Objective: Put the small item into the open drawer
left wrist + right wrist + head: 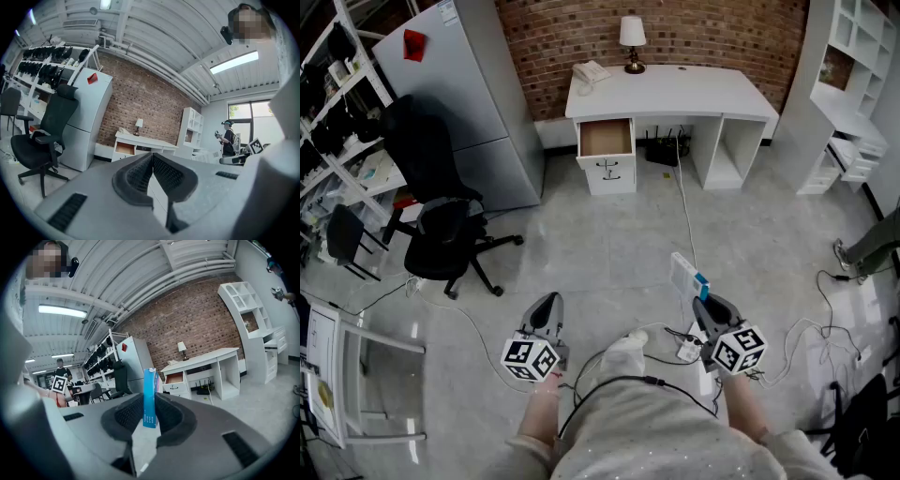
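My right gripper [704,302] is shut on a small flat blue-and-white box [687,276], which stands upright between the jaws [149,397]. Nothing is held in my left gripper [547,307], whose jaws meet [152,161]. Far ahead, against the brick wall, stands the white desk [675,89] with its top left drawer [606,138] pulled open, its wooden inside showing. Both grippers are low in the head view, a long way from the desk. The same drawer [174,378] shows in the right gripper view just right of the box, and small [124,148] in the left gripper view.
A black office chair [441,225] and a grey fridge [459,84] stand at the left. Cables [686,202] run over the floor from the desk toward me. White shelving [853,84] lines the right wall. A lamp [632,39] and a phone [592,71] sit on the desk.
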Tool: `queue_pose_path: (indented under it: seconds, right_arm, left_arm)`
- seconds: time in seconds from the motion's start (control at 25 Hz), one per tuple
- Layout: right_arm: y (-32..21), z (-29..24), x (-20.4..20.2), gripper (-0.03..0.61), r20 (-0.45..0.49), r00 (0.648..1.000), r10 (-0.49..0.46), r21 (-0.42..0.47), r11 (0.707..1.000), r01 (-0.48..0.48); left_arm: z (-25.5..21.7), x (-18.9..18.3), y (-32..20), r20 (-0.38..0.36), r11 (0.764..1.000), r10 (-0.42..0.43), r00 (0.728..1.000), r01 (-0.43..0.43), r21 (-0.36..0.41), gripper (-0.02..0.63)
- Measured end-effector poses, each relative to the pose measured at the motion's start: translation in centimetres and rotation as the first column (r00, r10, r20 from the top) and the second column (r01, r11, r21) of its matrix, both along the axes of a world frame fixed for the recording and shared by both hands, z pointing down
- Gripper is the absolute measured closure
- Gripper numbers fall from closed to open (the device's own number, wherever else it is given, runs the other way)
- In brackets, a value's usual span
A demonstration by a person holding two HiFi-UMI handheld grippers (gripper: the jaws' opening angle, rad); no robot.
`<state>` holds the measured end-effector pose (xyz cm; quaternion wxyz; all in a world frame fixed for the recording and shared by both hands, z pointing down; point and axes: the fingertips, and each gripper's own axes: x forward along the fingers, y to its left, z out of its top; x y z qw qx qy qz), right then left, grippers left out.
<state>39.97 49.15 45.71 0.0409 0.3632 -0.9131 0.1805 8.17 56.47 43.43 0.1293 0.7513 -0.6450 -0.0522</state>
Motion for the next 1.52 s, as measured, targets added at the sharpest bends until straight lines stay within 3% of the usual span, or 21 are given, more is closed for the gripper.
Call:
queue_pose_path:
  seconds: [0.4,0.96,1.24,1.52]
  right_arm:
    - [0.3,-1.2,-0.1,0.5,-0.032,0.999,0.013,0.072,0.997,-0.011]
    - [-3.1,-1.2,0.6,0.5,-0.028,0.998,0.055,0.093,0.994,-0.052]
    - [-8.0,-0.4,-0.8,0.5,-0.058,0.996,0.073,0.101,0.993,-0.067]
    - [-16.0,-0.7,-5.7,0.5,-0.033,0.995,0.092,0.09,0.992,-0.089]
  left_arm:
    - [-2.1,-0.4,1.5,0.122,0.997,-0.056,0.991,0.049,0.064,0.607]
    - [-2.6,-1.1,0.1,0.142,0.997,-0.061,0.988,0.053,0.059,0.607]
    - [-1.6,-4.7,-5.9,0.136,0.996,-0.083,0.987,0.076,0.056,0.607]
    - [-1.1,-9.6,-14.8,0.105,0.997,-0.064,0.992,0.058,0.056,0.607]
